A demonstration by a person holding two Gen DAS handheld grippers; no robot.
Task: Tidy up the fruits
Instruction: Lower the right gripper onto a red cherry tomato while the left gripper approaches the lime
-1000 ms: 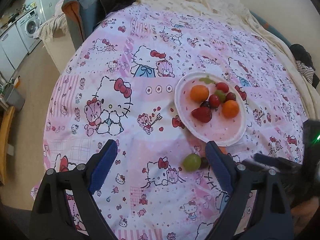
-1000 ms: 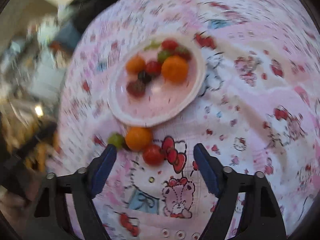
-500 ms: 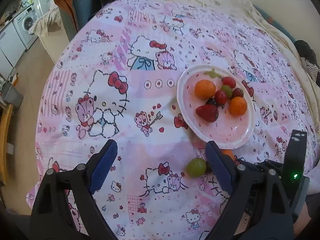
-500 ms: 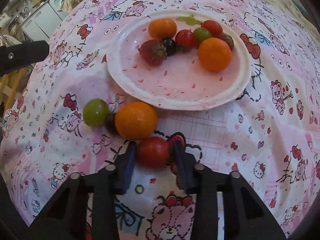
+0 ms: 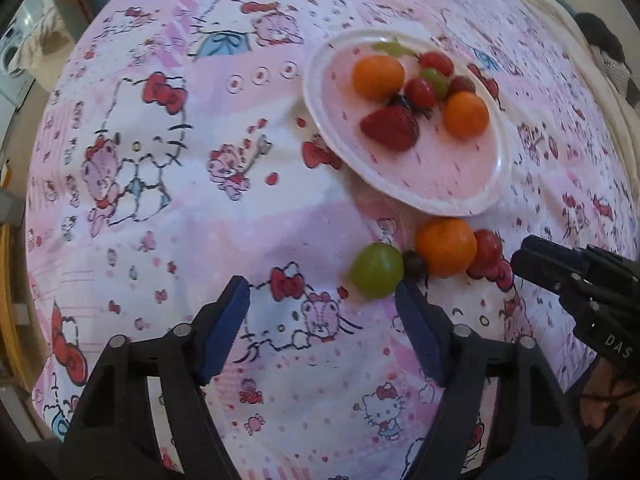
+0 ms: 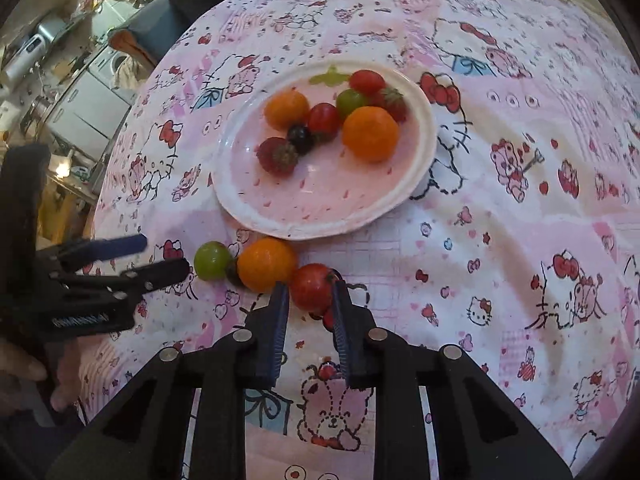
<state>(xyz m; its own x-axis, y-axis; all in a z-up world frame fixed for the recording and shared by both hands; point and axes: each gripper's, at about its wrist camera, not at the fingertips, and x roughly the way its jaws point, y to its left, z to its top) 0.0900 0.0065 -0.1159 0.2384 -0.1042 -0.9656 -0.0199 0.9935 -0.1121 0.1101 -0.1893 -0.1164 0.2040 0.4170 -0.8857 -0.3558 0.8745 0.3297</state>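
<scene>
Right gripper: jaws narrowed to the width of a red tomato, one ribbed blue pad on each side of it, both touching. The tomato is round, glossy, smooth-skinned, and sits on the cloth just in front of the plate's near rim; no long axis to report.

Left gripper: jaws spread wide, nothing between them. The tip of its right pad lies just beside a green grape; contact cannot be judged. In the right wrist view the same gripper enters from the left edge, its tips near that grape.

Loose row on the cloth, left to right in the right wrist view: grape (slightly oval, translucent green), a small dark berry, an orange (matte, dimpled, round), then the tomato. Each touches its neighbour. In the left wrist view the orange and tomato sit beside the right gripper's black tip.

Plate: white rim, pale pink speckled centre, round and shallow, near the middle of the cloth. It carries two oranges, a strawberry, small tomatoes, a green grape and a dark berry, clustered toward its far side.

Cloth: soft pink-and-white cartoon-cat print, mildly wrinkled.
</scene>
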